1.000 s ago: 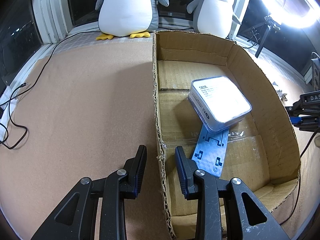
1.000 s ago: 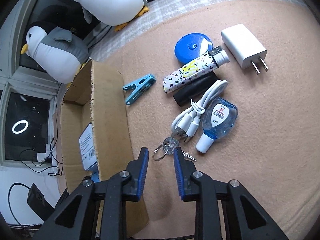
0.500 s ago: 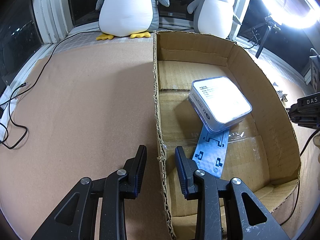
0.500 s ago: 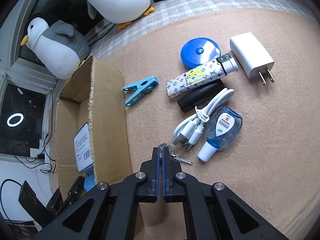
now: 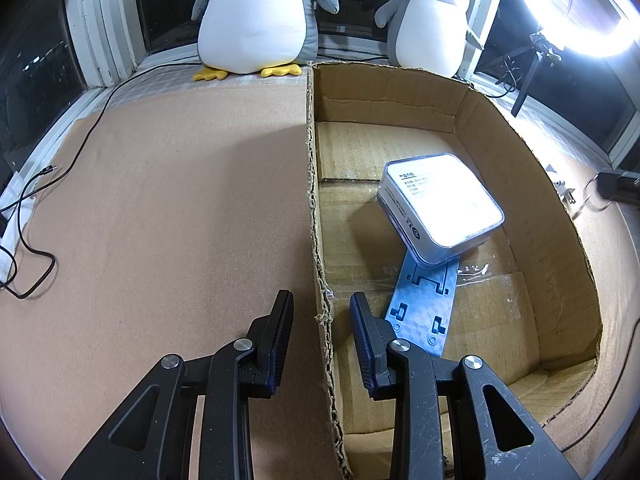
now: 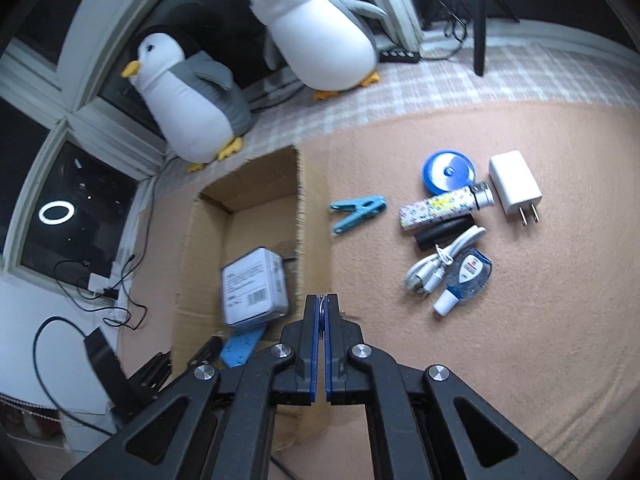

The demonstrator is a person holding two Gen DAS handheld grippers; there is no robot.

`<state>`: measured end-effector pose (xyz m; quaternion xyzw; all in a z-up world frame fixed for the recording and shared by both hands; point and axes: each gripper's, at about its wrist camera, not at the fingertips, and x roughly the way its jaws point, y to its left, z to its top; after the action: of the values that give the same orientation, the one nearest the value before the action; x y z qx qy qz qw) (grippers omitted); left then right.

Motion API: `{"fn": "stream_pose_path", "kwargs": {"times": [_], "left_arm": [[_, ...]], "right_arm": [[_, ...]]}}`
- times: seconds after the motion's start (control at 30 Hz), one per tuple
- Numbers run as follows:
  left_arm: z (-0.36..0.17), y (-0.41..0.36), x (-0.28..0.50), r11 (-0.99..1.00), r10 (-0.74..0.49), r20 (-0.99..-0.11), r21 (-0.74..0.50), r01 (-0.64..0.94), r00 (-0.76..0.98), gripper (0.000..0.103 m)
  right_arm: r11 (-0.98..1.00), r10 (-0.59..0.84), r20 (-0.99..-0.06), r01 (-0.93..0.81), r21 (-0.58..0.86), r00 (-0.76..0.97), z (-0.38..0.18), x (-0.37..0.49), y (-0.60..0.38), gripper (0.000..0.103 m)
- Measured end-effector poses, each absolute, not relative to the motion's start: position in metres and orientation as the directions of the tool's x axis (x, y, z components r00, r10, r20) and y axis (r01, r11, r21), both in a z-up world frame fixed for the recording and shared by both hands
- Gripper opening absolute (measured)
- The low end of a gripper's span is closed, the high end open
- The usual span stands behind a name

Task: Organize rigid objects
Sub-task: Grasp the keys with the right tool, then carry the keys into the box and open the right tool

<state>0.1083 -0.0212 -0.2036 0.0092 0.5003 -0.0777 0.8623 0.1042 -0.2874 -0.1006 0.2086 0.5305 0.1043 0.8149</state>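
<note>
Right gripper (image 6: 321, 312), jaws pinching a thin metal key ring (image 6: 320, 300), carries it toward the cardboard box (image 6: 312, 240); next, release inside, while left gripper (image 5: 320, 320) straddles the wall, spread.

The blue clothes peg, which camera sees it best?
The right wrist view. The blue clothes peg lies in plain sight on the mat beside the cardboard box. The left wrist view looks into the box and does not show the peg at all.

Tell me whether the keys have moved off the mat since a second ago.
Yes. The keys no longer lie beside the white cable; the right gripper has shut on them and lifted them toward the cardboard box.
</note>
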Motion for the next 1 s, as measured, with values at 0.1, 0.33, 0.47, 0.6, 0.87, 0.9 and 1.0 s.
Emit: {"fn": "stream_pose_path", "kwargs": {"times": [0.1, 0.33, 0.47, 0.6, 0.87, 0.9, 1.0], "left_arm": [[-0.204, -0.021, 0.108, 0.988, -0.125, -0.864, -0.062, 0.143, 0.487, 0.032], [-0.204, -0.021, 0.108, 0.988, -0.124, -0.864, -0.060, 0.143, 0.488, 0.032], [-0.204, -0.021, 0.108, 0.988, -0.124, -0.864, -0.061, 0.143, 0.488, 0.032], [-0.204, -0.021, 0.108, 0.988, -0.124, -0.864, -0.060, 0.143, 0.488, 0.032], [-0.204, -0.020, 0.107, 0.989, -0.113, -0.863, -0.052, 0.137, 0.492, 0.032], [-0.204, -0.021, 0.107, 0.989, -0.113, -0.863, -0.051, 0.138, 0.493, 0.032], [-0.204, -0.021, 0.107, 0.989, -0.113, -0.862, -0.050, 0.139, 0.494, 0.032]], "right_arm": [[0.889, 0.415, -0.801, -0.007, 0.457, 0.432, -0.081, 0.100, -0.274, 0.002], [0.885, 0.462, -0.794, -0.145, 0.443, 0.395, -0.067, 0.093, -0.225, 0.002], [0.887, 0.462, -0.815, -0.201, 0.416, 0.350, -0.078, 0.092, -0.200, 0.002], [0.895, 0.441, -0.839, -0.231, 0.382, 0.320, -0.091, 0.092, -0.183, 0.002], [0.909, 0.377, -0.883, -0.296, 0.295, 0.278, -0.109, 0.088, -0.163, 0.010], [0.911, 0.367, -0.887, -0.303, 0.281, 0.281, -0.110, 0.086, -0.161, 0.024], [0.916, 0.349, -0.883, -0.311, 0.252, 0.313, -0.107, 0.082, -0.163, 0.043]]}}
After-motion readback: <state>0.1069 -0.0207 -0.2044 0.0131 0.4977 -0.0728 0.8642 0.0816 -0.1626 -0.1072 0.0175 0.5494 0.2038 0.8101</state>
